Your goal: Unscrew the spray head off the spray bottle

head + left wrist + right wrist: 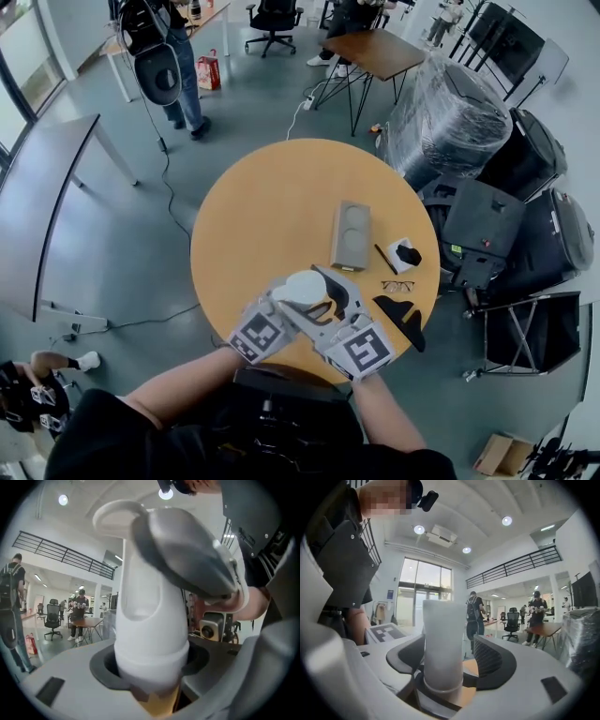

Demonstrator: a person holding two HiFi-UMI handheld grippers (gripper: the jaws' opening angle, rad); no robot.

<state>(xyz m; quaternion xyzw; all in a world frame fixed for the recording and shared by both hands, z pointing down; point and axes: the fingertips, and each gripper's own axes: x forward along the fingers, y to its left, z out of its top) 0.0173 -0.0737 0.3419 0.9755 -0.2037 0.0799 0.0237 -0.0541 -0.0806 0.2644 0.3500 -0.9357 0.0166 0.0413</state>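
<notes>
Head view, L claw (pixel 291 300) grips spray bottle (pixel 302 285), R claw (pixel 332 300) open round it, contents unclear

Frosted white spray bottle (pixel 443 639), yellow-brown table (pixel 272 206)

Open tabletop (pixel 253 216) left of gray block (pixel 352 234)

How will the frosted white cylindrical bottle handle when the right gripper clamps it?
The frosted white cylindrical bottle looks smooth and round, so it may spin in the right gripper. Its translucent wall suggests light, thin plastic, likely to dent. With those jaws apart, only the left gripper on the white spray head seems to hold it.
</notes>
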